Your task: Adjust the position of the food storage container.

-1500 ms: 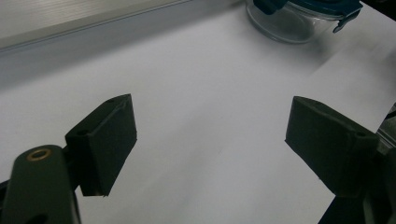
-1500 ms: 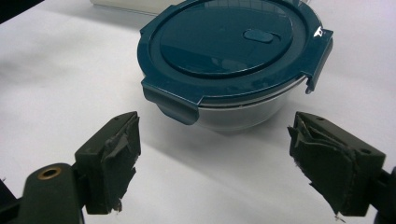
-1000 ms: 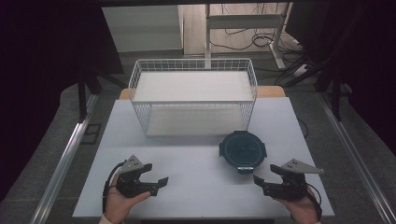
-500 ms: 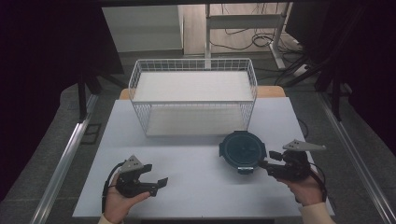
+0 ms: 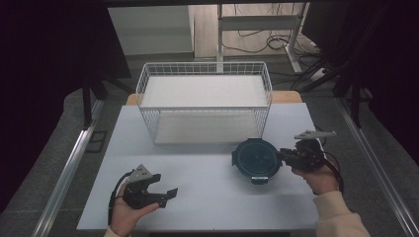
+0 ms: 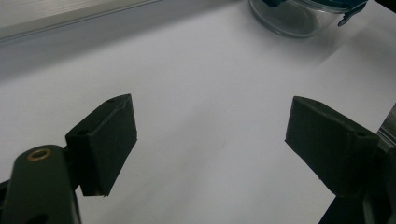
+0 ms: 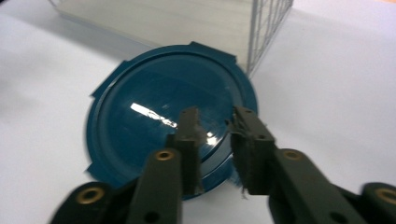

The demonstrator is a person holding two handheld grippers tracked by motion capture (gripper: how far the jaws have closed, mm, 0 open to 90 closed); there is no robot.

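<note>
A round glass container with a dark blue clip lid (image 5: 257, 158) stands on the white table (image 5: 207, 202), just in front of the basket's right corner. My right gripper (image 5: 283, 155) is at the lid's right edge. In the right gripper view its jaws stand a narrow gap apart (image 7: 215, 116) over the lid's near rim (image 7: 159, 112), and nothing is clamped between them. My left gripper (image 5: 163, 185) is held low over the table's front left, open wide (image 6: 210, 135) with bare table between the pads. The container's glass wall (image 6: 299, 18) shows far ahead of it.
A white wire basket (image 5: 205, 66) with a pale board inside stands at the back middle of the table; its corner (image 7: 271, 28) is right behind the container. Dark floor and metal rails flank the table, with cables behind it.
My right gripper moved from the table's front right forward and left to the lid's right edge. The left gripper and the container stayed put.
</note>
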